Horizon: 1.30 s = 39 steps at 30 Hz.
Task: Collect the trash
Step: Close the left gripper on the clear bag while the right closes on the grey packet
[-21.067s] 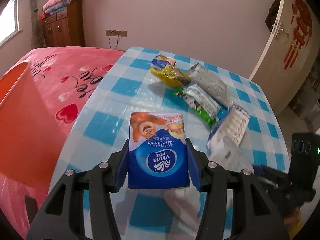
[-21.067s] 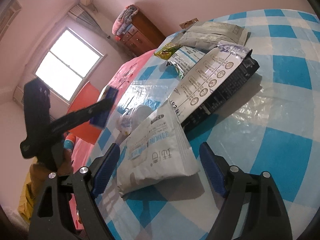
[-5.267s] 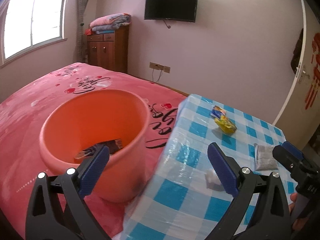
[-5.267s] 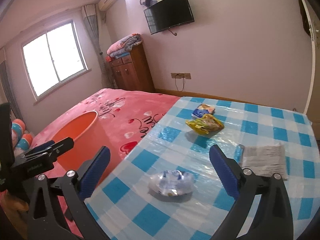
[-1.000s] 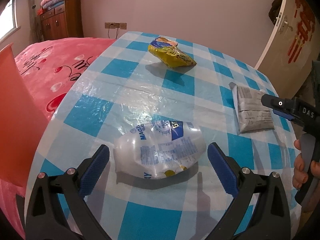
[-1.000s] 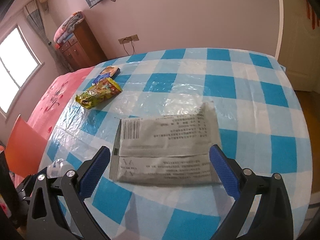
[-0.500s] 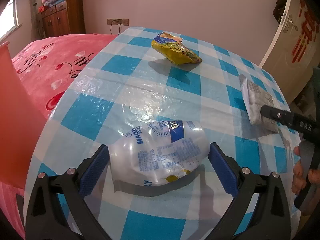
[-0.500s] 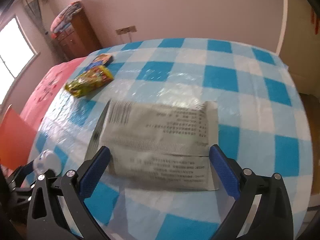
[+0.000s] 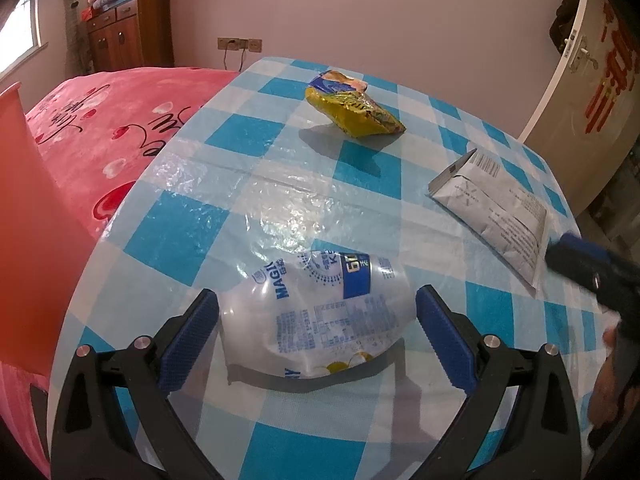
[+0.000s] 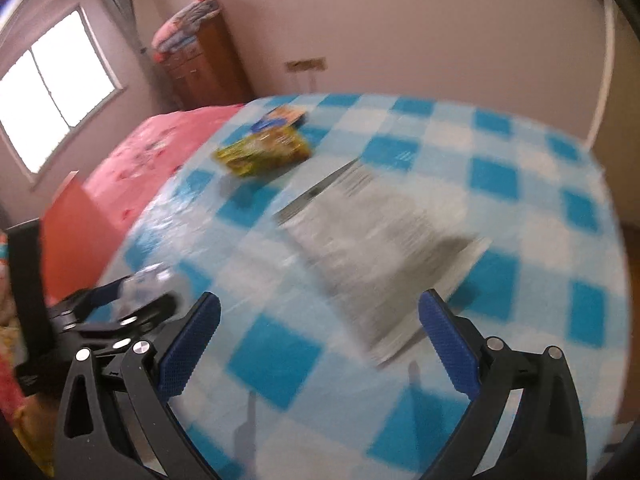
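A crumpled clear plastic wrapper (image 9: 320, 312) with blue print lies on the blue-and-white checked table (image 9: 240, 208). My left gripper (image 9: 316, 336) is open and straddles the wrapper, one pad on each side. A grey printed packet (image 9: 496, 212) lies to the right; in the blurred right wrist view the packet (image 10: 380, 240) lies ahead of my open right gripper (image 10: 320, 340), partly between the fingers. A yellow snack bag (image 9: 356, 112) lies at the far side, also in the right wrist view (image 10: 264, 152). The orange bin (image 9: 28, 240) stands to the left.
A bed with a pink cover (image 9: 104, 120) adjoins the table's left edge. A wooden dresser (image 9: 128, 40) stands at the back wall. A white door (image 9: 580, 92) is at the right. A small blue packet (image 10: 280, 116) lies behind the yellow bag.
My left gripper has moved forward around the clear wrapper. My right gripper has swung; the grey packet now lies slanted ahead of it and its view is blurred.
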Each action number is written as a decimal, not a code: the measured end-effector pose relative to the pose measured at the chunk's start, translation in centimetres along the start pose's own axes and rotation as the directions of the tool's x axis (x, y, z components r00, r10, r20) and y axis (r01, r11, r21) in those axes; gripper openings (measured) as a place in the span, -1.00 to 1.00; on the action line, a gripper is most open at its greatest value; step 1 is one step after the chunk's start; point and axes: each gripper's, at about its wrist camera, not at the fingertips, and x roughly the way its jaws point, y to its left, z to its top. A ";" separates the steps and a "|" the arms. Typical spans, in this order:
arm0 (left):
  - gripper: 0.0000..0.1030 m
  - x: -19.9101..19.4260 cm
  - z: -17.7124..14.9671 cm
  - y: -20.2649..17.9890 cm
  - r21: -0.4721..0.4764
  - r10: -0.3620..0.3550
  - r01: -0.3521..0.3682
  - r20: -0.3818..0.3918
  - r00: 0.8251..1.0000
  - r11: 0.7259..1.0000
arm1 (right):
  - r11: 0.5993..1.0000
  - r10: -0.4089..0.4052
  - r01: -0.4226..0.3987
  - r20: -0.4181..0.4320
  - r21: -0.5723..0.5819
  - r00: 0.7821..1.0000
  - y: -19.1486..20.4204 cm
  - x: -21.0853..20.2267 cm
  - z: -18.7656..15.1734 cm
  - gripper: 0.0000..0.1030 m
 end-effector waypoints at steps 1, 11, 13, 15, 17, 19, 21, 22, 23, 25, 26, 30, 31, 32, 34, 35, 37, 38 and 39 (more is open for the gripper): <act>0.92 0.1 0.0 -0.1 0.000 0.005 -0.005 -0.003 1.000 1.000 | 1.000 -0.023 0.023 0.004 -0.011 1.000 -0.3 0.2 0.3 0.90; 0.92 0.9 0.1 -0.5 0.007 0.045 -0.045 -0.012 0.999 0.999 | 0.992 -0.066 0.064 -0.010 -0.113 0.998 -1.9 4.2 2.8 0.90; 0.92 1.0 0.2 -0.5 0.004 0.050 -0.050 -0.011 0.999 0.999 | 0.987 -0.063 0.059 -0.024 -0.148 0.998 -1.5 4.9 2.8 0.90; 0.92 1.0 0.2 -0.4 0.000 0.048 -0.048 -0.007 0.999 0.999 | 0.983 -0.059 0.051 -0.043 -0.177 0.997 -1.1 5.5 2.6 0.90; 0.92 1.0 0.2 -0.4 0.001 0.048 -0.048 -0.005 0.999 0.999 | 0.978 -0.062 0.048 -0.061 -0.205 0.996 -0.6 6.1 2.2 0.90; 0.92 1.0 0.2 -0.4 -0.004 0.049 -0.049 -0.001 0.999 0.999 | 0.967 -0.089 0.069 -0.073 -0.244 0.993 -0.1 6.6 1.7 0.90; 0.91 1.0 0.2 -0.3 -0.010 0.045 -0.045 0.004 0.999 0.999 | 0.959 -0.104 0.079 -0.081 -0.271 0.991 0.2 7.1 1.1 0.90; 0.90 0.9 0.2 -0.3 -0.011 0.044 -0.044 0.004 0.999 0.999 | 0.963 -0.094 0.071 -0.077 -0.259 0.993 0.1 7.0 1.0 0.90; 0.89 0.8 0.1 -0.2 -0.013 0.043 -0.043 0.006 0.999 0.999 | 0.967 -0.091 0.068 -0.080 -0.247 0.993 0.0 7.0 1.0 0.90; 0.88 0.7 0.1 -0.1 -0.023 0.035 -0.035 0.007 0.999 0.999 | 0.974 -0.080 0.059 -0.087 -0.220 0.993 -0.4 7.2 1.0 0.90; 0.88 0.7 0.1 -0.1 -0.027 0.032 -0.032 0.007 0.999 0.999 | 0.976 -0.076 0.056 -0.084 -0.212 0.994 -0.4 7.1 1.0 0.90; 0.88 0.6 -0.1 -0.1 -0.026 0.034 -0.033 0.009 0.999 0.999 | 0.983 -0.057 0.041 -0.084 -0.180 0.995 -0.5 7.2 1.5 0.90; 0.88 0.6 -0.1 -0.1 -0.028 0.032 -0.032 0.010 0.999 0.999 | 0.988 -0.043 0.030 -0.082 -0.154 0.996 -0.7 7.1 1.7 0.90; 0.88 0.5 -0.1 0.0 -0.030 0.030 -0.030 0.010 0.999 0.999 | 0.991 -0.031 0.021 -0.081 -0.129 0.996 -0.9 7.1 1.8 0.90; 0.88 0.4 -0.2 0.1 -0.034 0.026 -0.026 0.011 1.000 0.999 | 0.997 -0.012 0.006 -0.075 -0.080 0.997 -1.2 7.1 2.2 0.90; 0.88 0.4 -0.2 0.1 -0.034 0.027 -0.026 0.011 1.000 0.999 | 0.998 -0.011 0.007 -0.072 -0.067 0.997 -1.3 7.1 2.3 0.90; 0.88 0.4 -0.3 0.2 -0.033 0.030 -0.030 0.012 0.999 0.999 | 0.998 -0.028 0.025 -0.064 -0.051 0.998 -1.3 7.2 2.4 0.90; 0.88 0.3 -0.3 0.2 -0.033 0.031 -0.031 0.012 0.999 0.999 | 0.998 -0.035 0.032 -0.062 -0.050 0.997 -1.3 7.2 2.5 0.90; 0.88 0.3 -0.4 0.3 -0.032 0.032 -0.031 0.012 0.999 0.999 | 0.998 -0.042 0.039 -0.060 -0.051 0.997 -1.2 7.3 2.5 0.90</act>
